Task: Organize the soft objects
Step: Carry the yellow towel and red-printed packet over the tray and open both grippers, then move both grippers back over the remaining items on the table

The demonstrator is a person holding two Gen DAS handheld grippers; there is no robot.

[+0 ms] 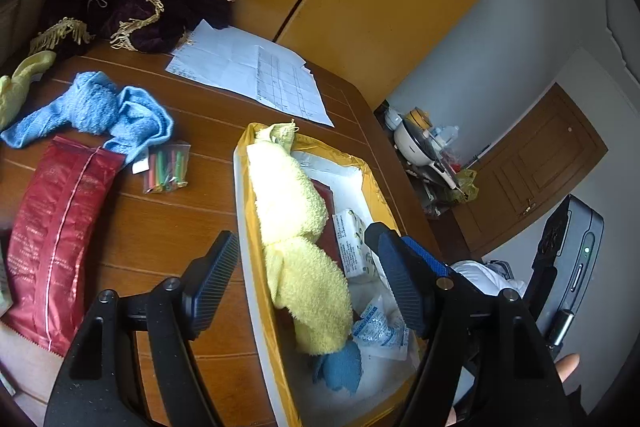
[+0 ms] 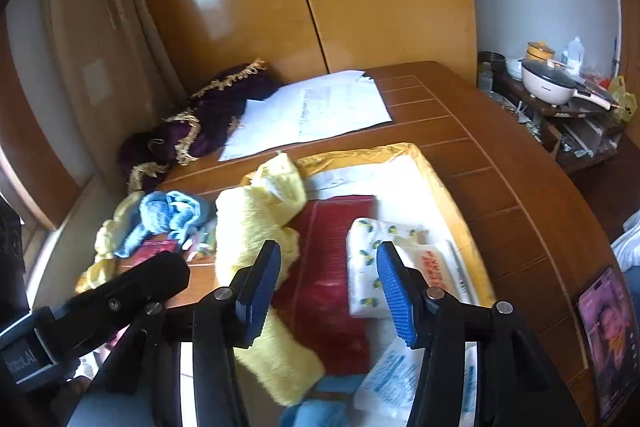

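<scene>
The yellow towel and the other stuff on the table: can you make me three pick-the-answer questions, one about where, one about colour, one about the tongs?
1. Where does the long yellow towel lie?
A. In the box with the yellow lining
B. On the papers
C. On the floor

2. What colour is the crumpled towel out on the table?
A. Green
B. Blue
C. Black

3. How are the left tongs?
A. Shut on the red packet
B. Shut on nothing
C. Open, holding nothing

Answers:
1 A: the towel stretches along the box's inside.
2 B: it is light blue, beside the red packet.
3 C: the fingers stand wide apart with nothing between them.
</scene>
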